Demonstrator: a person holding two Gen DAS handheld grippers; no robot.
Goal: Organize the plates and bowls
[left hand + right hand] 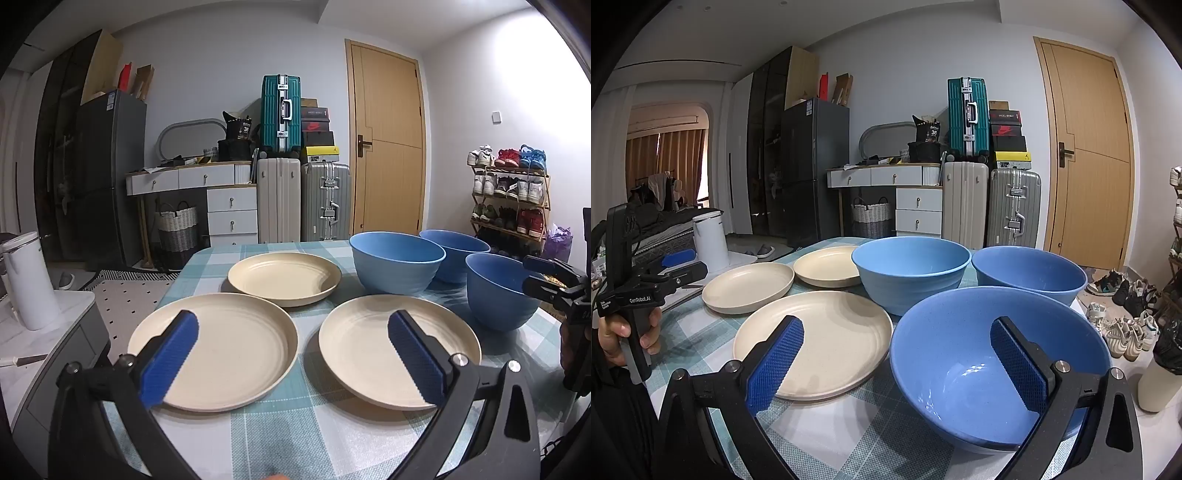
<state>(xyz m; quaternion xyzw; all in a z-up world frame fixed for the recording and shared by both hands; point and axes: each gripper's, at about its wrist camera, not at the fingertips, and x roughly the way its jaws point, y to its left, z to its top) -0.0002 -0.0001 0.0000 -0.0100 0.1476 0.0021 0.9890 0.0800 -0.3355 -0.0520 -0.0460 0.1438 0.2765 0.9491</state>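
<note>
Hovering over plates and bowls on the checked tablecloth [280,435].
Left gripper [293,354] spread above two cream plates [229,350]; right gripper [897,363] spread, empty, over the nearest blue bowl [960,332].

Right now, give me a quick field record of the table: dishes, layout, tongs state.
plates: three cream, all separate, none stacked; near-left, near-right, far
bowls: three blue, upright, unstacked; nearest, far-left, far-right
surface: table with teal checked cloth
left tongs: open, holding nothing, above the two near plates
right tongs: open, holding nothing, one finger over the nearest bowl
</note>
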